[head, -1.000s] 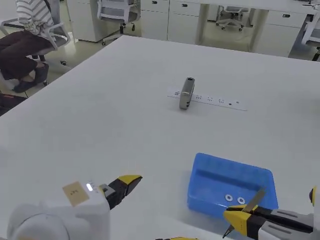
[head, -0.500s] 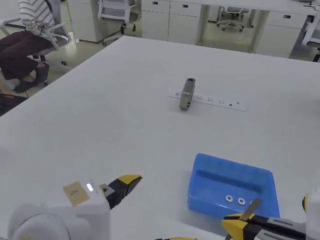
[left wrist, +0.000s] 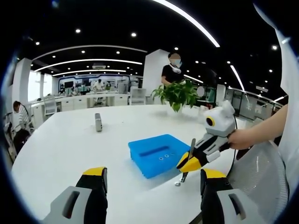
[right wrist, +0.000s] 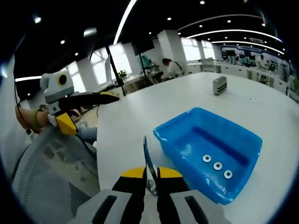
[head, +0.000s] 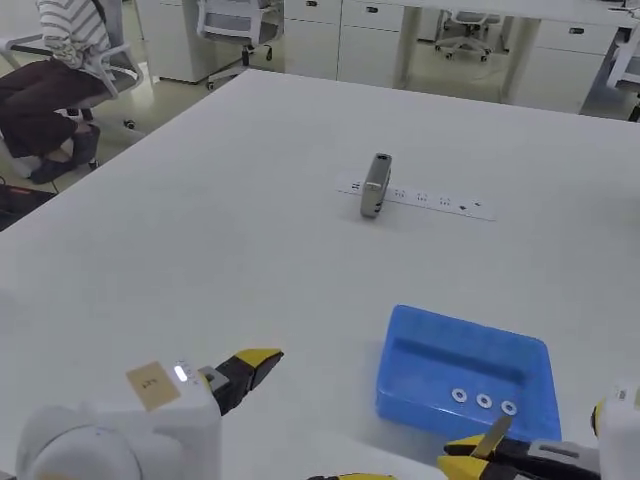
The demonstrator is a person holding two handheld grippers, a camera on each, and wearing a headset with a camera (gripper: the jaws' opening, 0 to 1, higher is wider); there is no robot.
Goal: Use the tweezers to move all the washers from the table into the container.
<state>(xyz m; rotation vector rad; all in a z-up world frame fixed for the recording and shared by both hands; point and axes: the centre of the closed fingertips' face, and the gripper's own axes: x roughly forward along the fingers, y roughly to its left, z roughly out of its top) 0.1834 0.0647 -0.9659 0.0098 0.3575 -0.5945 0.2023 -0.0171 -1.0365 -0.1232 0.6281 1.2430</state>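
Three washers (head: 484, 401) lie in container (head: 465, 330), perhaps another on table (head: 250, 240); right gripper (right wrist: 152, 172) clamps tweezers (right wrist: 146, 156), left gripper (left wrist: 154, 173) wide.

The left gripper (left wrist: 154, 173) is holding its two yellow-tipped jaws wide apart, gripping nothing. In the head view it is sitting at the lower left, white body nearest the person, jaws pointing forward and to the right. The right gripper (right wrist: 150, 175) is pinching its jaws together on the tweezers (right wrist: 147, 158), whose thin tips are sticking up past the jaws. In the left gripper view the right gripper is angling down and to the left, the right hand (left wrist: 243, 138) is wrapping its rear end, and the bare forearm (left wrist: 275, 123) is running back to the right. In the right gripper view the left hand (right wrist: 37, 119) is gripping the left gripper from behind.
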